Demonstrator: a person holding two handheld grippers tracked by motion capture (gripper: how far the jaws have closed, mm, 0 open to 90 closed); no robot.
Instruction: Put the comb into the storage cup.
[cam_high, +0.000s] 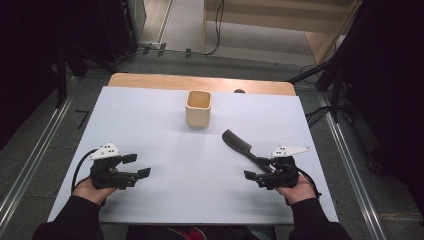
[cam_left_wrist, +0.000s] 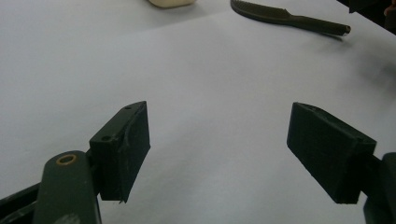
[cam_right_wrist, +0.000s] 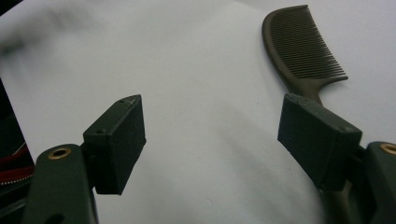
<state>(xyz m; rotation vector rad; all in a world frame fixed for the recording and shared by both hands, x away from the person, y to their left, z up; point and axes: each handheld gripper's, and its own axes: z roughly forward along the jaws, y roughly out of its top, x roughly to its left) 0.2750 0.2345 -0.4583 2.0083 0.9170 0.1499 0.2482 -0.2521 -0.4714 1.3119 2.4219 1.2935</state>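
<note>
The dark comb's handle end runs under the right gripper and is hidden there in the high view; in the left gripper view the cream square cup is cut off at the top edge; its inside looks bare, though the bottom is hard to make out; no writing is legible. The comb lies right of the cup, toward the person. Both the left gripper and the right gape wide, holding nothing.

One dark comb and one cream square cup lie on one white surface. Two grippers are there: left gripper, right gripper.
</note>
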